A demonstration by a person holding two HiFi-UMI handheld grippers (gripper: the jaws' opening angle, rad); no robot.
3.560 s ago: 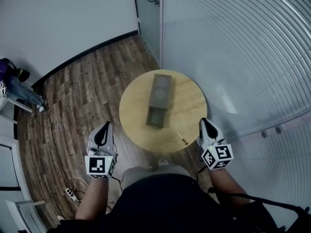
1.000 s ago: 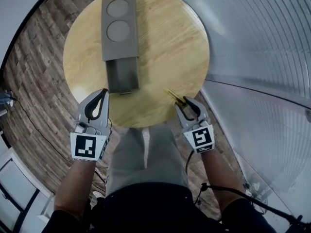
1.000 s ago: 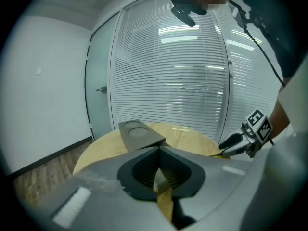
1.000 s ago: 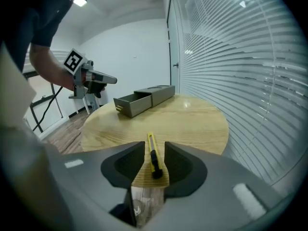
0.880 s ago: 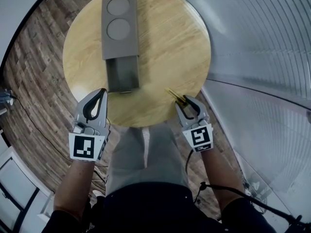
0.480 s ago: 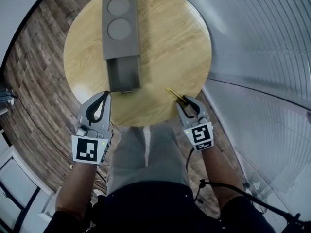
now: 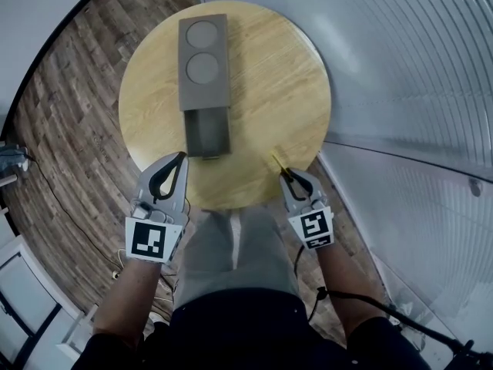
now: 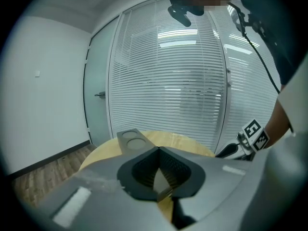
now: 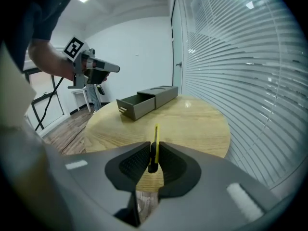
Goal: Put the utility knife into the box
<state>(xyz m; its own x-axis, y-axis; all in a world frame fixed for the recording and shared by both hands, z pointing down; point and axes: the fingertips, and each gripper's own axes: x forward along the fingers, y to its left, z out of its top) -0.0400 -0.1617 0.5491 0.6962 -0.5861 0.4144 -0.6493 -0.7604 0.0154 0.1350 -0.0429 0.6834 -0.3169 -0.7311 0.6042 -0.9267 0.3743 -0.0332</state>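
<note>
Closing the right gripper (image 9: 153,147) on the utility knife (image 9: 156,129) at the counter's (image 7: 269,91) near right edge, I see the jaws have just come in and pinch its dark rear end. I'd check that grip holds, lift level, then carry it to the open drawer (image 7: 208,132) of the box (image 7: 205,68) mid-counter. The left gripper (image 7: 176,164), pinched together on nothing, should stay clear.
</note>
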